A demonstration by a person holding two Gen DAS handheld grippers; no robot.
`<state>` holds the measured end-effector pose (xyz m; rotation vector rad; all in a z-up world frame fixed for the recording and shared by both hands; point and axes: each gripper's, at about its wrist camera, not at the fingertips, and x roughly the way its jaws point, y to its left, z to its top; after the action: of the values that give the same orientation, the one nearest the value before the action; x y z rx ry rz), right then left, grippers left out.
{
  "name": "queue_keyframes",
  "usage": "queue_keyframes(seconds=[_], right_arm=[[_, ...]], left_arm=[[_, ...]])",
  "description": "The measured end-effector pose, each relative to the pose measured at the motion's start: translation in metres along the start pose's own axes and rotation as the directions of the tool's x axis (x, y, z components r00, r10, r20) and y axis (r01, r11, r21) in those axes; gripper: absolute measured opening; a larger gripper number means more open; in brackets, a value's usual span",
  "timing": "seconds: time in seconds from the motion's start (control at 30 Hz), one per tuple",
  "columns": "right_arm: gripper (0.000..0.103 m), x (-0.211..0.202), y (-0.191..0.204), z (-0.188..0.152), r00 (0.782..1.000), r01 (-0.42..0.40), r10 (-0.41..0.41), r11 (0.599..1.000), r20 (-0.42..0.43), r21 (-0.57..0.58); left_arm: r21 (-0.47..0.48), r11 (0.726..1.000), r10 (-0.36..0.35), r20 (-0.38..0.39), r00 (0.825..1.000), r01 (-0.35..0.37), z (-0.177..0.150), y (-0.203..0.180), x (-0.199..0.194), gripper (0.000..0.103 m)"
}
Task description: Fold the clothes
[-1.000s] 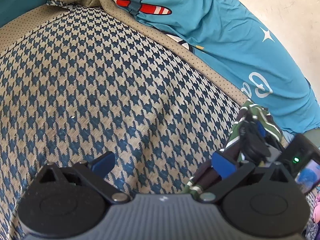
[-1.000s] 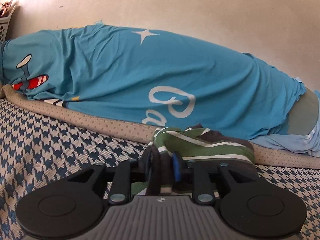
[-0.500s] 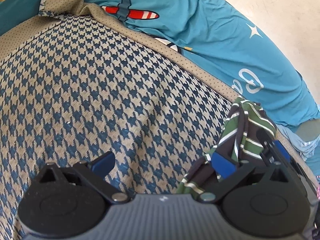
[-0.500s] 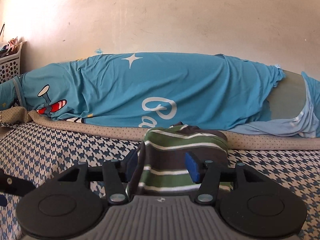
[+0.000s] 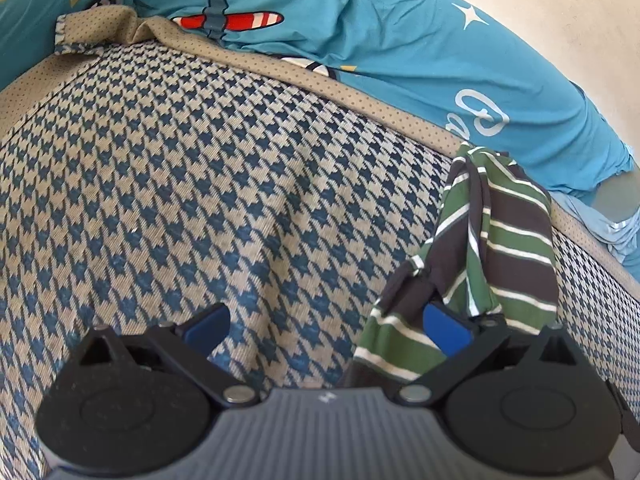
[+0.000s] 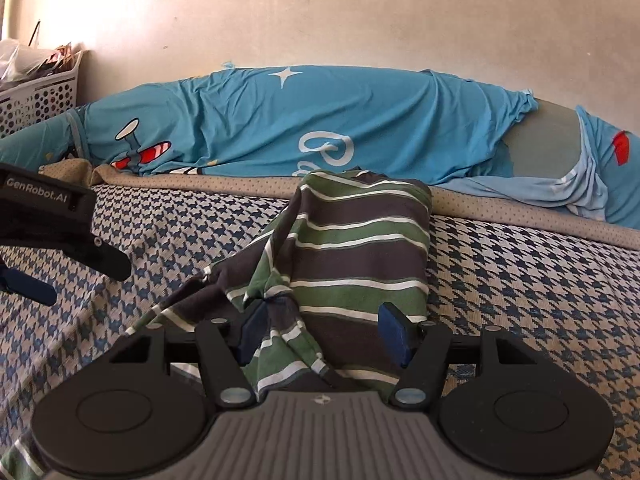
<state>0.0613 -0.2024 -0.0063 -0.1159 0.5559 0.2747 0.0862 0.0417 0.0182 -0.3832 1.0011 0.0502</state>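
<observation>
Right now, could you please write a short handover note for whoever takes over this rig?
Left claw: open, empty, over the houndstooth cover.
Right claw: open, with the striped garment lying loose between its fingers, not clamped.
The garment lies bunched and creased on the cover, in front of the blue airplane-print fabric by the wall.
Done: no neat fold shows.
Left: spread it flat, fold, then any other clothes.

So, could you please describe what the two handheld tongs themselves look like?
Both match: a ribbed grey body, two round black discs at the sides, and black linkage arms with silver pivot pins. The left tongs and right tongs each end in blue pads. In the right wrist view the left unit's black housing reads "GenRobot.AI" in white. No cables, hands or sleeves show.
</observation>
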Motion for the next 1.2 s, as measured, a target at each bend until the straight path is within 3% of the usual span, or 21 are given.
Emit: queue_keyframes(seconds=[0.17, 0.3, 0.53, 0.73, 0.9, 1.07, 1.2], right_arm=[[0.058, 0.010, 0.010, -0.002, 0.999, -0.031, 0.030, 0.998, -0.021, -0.054], [0.033, 0.023, 0.016, -0.004, 0.997, -0.045, 0.038, 0.995, -0.074, -0.088], [0.010, 0.018, 0.020, 0.000, 0.999, -0.007, 0.003, 0.998, -0.053, -0.068], [0.005, 0.013, 0.056, 0.007, 0.999, -0.050, 0.049, 0.986, -0.010, -0.157], [0.005, 0.025, 0.092, 0.003, 0.995, -0.097, 0.093, 0.962, -0.030, -0.255], [0.005, 0.022, 0.088, 0.005, 0.999, -0.018, 0.026, 0.981, 0.036, -0.195], [0.015, 0.025, 0.058, 0.008, 0.999, 0.036, -0.033, 0.994, 0.030, -0.104]], left_arm=[[-0.021, 1.000, -0.005, -0.006, 1.000, 0.005, -0.007, 0.008, -0.005, 0.103], [-0.035, 0.999, -0.009, -0.006, 1.000, 0.009, -0.010, 0.012, -0.008, 0.103], [-0.047, 0.999, -0.014, 0.004, 1.000, 0.014, -0.008, 0.016, -0.015, 0.103], [-0.056, 0.998, -0.016, 0.015, 1.000, 0.017, -0.006, 0.017, -0.019, 0.103], [-0.076, 0.997, -0.017, 0.013, 1.000, 0.018, -0.003, 0.022, -0.021, 0.103], [-0.081, 0.996, -0.027, 0.011, 1.000, 0.027, -0.004, 0.023, -0.022, 0.103], [-0.094, 0.995, -0.038, 0.007, 0.999, 0.039, -0.003, 0.024, -0.023, 0.103]])
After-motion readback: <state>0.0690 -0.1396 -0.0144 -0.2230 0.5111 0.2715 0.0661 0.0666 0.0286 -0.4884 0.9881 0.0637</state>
